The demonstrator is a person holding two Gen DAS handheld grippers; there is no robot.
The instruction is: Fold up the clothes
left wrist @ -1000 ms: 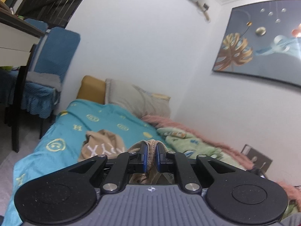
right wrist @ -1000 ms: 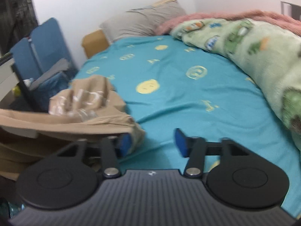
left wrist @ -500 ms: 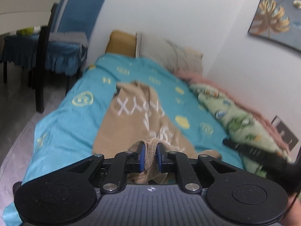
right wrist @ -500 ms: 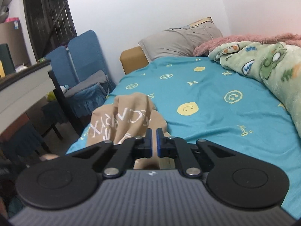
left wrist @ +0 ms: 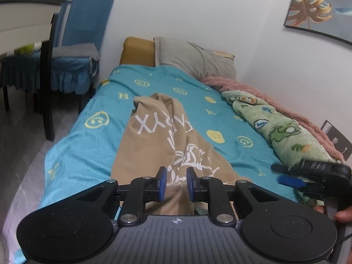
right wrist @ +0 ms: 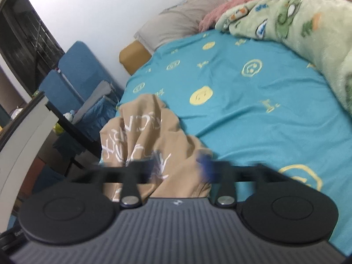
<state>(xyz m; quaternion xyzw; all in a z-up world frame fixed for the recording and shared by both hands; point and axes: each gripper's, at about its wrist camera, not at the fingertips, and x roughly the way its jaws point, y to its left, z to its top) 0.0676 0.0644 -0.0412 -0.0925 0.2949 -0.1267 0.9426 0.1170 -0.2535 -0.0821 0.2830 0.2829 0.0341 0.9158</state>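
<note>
A tan garment with white lettering lies stretched lengthwise on the teal bed sheet. My left gripper is open over the garment's near end, with cloth between the jaws but not pinched. My right gripper is open and blurred over the same garment's near end. It also shows in the left wrist view, at the right over the sheet.
A green cartoon blanket and a pink blanket lie along the wall side. A grey pillow sits at the head. Blue-covered chairs and a table stand left of the bed.
Both grippers were shut on the garment's near end half a second ago; both have now opened and let it go. The garment lies flatter and longer on the bed.
</note>
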